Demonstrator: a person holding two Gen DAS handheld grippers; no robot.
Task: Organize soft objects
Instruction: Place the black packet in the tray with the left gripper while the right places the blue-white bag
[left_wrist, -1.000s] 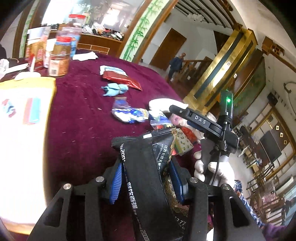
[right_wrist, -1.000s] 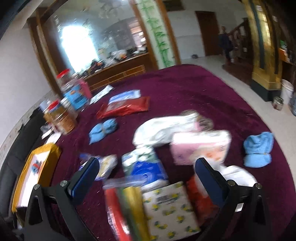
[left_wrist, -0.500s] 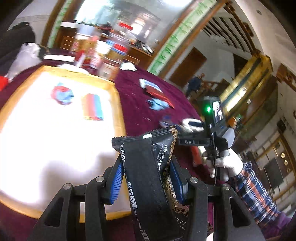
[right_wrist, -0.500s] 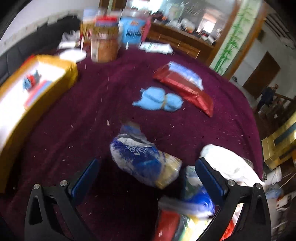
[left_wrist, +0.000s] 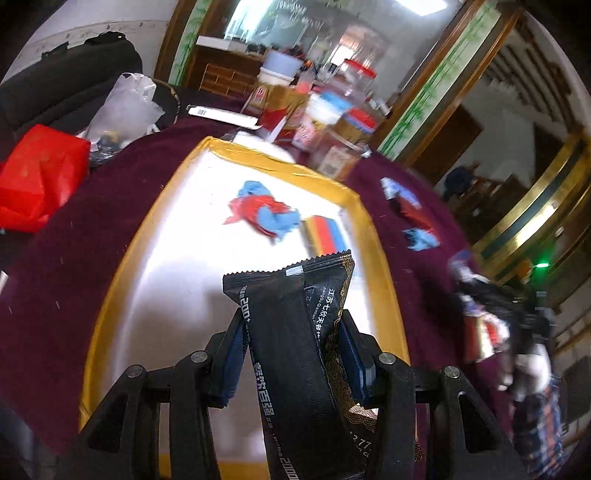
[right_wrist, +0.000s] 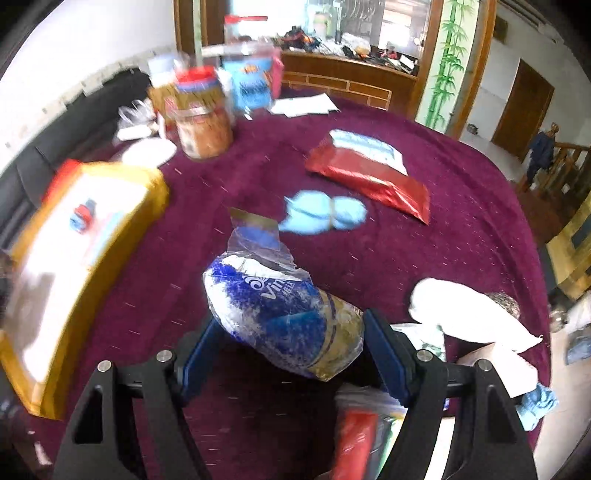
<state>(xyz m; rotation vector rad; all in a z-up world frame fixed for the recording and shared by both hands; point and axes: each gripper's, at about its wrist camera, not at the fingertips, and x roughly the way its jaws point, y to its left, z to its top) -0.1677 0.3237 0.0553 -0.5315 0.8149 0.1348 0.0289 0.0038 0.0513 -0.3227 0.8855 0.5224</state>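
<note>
Left gripper (left_wrist: 291, 354), jaws clenched on a black pouch (left_wrist: 295, 332), hovers over the tray (left_wrist: 258, 155), probably needing lowering and release; right gripper (right_wrist: 291, 354) jaws straddle a blue pack (right_wrist: 284, 317), grip unclear.

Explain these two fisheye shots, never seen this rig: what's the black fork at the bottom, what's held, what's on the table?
There is no robot here: a person holds a two-finger gripper in each hand, and each gripper carries a camera that looks out along its fingers. The black fork is those fingers.

Left wrist view: the left gripper is shut on a black snack packet, above a white tray with a gold rim. A red and blue cloth bundle and a striped flat item lie in the tray.

Right wrist view: the right gripper's blue pads flank a blue and white plastic bag on the maroon tablecloth; whether they grip it is unclear. Beyond lie a light blue cloth bundle, a red pouch and jars.
</note>
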